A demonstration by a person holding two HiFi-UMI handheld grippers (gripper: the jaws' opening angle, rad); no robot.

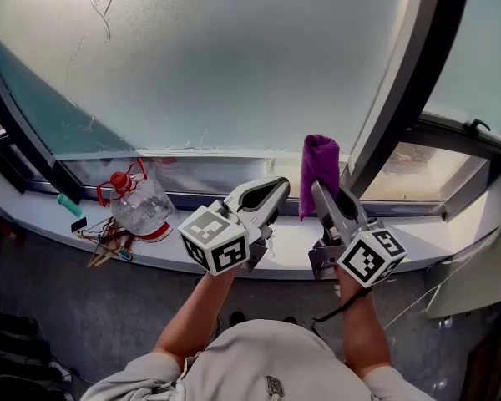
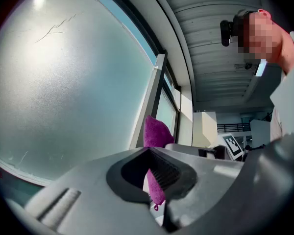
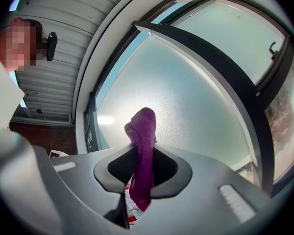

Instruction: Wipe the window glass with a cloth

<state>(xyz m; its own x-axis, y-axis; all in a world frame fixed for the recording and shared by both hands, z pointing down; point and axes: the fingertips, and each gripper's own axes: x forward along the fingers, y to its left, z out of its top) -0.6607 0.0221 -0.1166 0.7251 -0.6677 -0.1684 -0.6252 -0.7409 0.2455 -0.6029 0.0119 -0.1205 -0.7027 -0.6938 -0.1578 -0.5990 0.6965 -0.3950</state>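
Purple cloth: a soft, bunched wad (image 1: 319, 170) standing up out of the right gripper's tips, with a short tail hanging below them. It is just right of the left gripper's tips and apart from them.
Right gripper: (image 1: 321, 192) clenched on the cloth's middle.
Left gripper: (image 1: 275, 189) jaws pressed together on nothing.
Window glass: (image 1: 234, 65) frosted, ahead of and above both grippers. I cannot tell whether the cloth touches it.
Risk: the pinch is narrow on limp fabric, so drag across the pane could pull the cloth free.
Second risk: if the wad folds over, the hard jaw tips could scrape the glass.
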